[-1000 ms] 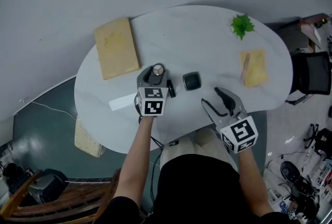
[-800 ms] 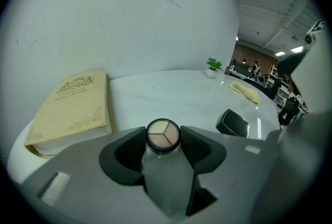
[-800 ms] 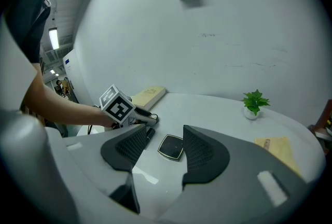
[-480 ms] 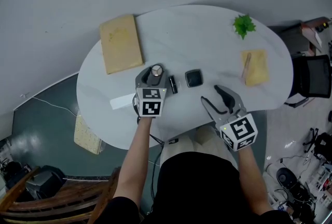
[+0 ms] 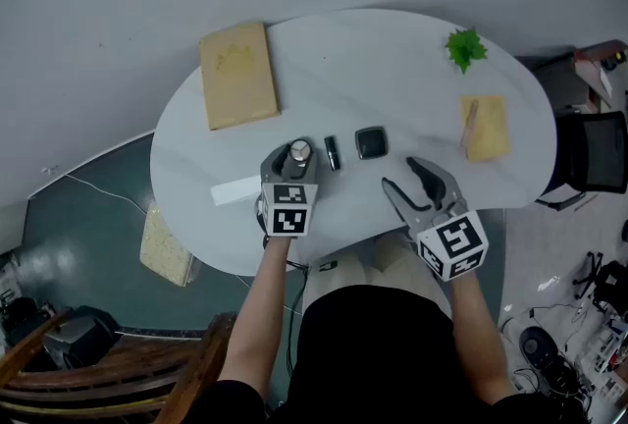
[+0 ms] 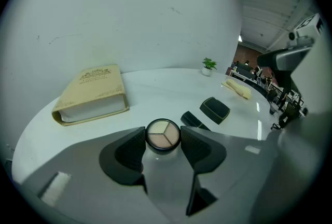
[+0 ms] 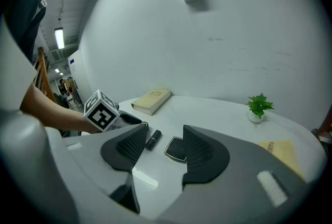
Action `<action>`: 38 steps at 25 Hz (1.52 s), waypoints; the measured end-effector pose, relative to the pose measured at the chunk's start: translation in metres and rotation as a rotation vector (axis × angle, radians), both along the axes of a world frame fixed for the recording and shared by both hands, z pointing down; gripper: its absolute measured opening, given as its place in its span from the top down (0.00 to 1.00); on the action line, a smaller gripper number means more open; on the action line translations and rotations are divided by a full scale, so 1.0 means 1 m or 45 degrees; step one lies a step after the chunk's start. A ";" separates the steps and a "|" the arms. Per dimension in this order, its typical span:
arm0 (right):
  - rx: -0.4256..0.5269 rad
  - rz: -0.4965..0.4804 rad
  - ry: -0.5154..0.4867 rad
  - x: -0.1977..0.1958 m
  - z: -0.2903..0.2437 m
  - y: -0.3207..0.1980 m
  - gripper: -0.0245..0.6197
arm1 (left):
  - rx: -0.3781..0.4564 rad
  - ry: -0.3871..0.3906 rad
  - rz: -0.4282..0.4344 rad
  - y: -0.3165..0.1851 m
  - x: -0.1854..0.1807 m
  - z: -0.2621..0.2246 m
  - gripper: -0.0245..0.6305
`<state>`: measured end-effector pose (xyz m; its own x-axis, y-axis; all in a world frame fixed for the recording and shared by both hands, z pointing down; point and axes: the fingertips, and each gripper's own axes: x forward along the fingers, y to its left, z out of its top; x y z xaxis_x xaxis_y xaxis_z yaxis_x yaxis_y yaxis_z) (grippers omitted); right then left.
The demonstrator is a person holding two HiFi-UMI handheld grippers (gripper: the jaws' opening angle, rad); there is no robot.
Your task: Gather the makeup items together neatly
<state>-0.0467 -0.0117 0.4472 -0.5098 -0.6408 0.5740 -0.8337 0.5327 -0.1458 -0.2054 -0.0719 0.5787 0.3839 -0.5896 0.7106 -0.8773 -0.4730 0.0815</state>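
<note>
White table (image 5: 392,59), front edge: my left claw (image 6: 163,138) clamps the palette (image 5: 299,152) beside the lipstick (image 5: 333,153); my right claw (image 5: 400,175) hangs apart, empty.

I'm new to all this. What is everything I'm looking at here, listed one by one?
table: one, white, under everything
book: one, tan, far left
plant: one, green, far right
cloth: one, yellow, right side
round compact: one, black-rimmed, between the left jaws
lipstick: one, black, centre
square compact: one, black, right of lipstick
card: one, white, near left
left gripper: grey, gripping round compact
right gripper: grey, open, empty
</note>
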 end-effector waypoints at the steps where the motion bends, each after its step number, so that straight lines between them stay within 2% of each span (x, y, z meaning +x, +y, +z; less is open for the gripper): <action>1: 0.001 -0.001 -0.002 0.000 0.000 0.001 0.60 | -0.006 0.001 -0.002 0.004 0.000 0.002 0.64; 17: -0.007 -0.014 -0.006 0.002 0.002 0.009 0.60 | -0.040 -0.018 0.018 0.028 -0.001 0.024 0.64; 21: -0.007 -0.016 -0.010 0.003 0.001 0.009 0.60 | -0.013 -0.010 0.022 0.027 0.001 0.020 0.63; 23: -0.007 -0.014 -0.010 0.005 0.001 0.010 0.60 | -0.001 -0.002 0.028 0.025 0.003 0.015 0.59; 31: -0.001 -0.008 -0.011 0.009 0.000 0.008 0.60 | 0.009 0.010 0.012 0.026 0.003 0.008 0.58; 38: -0.010 0.066 -0.010 0.031 0.002 0.001 0.60 | 0.042 0.005 0.008 0.029 0.007 -0.008 0.59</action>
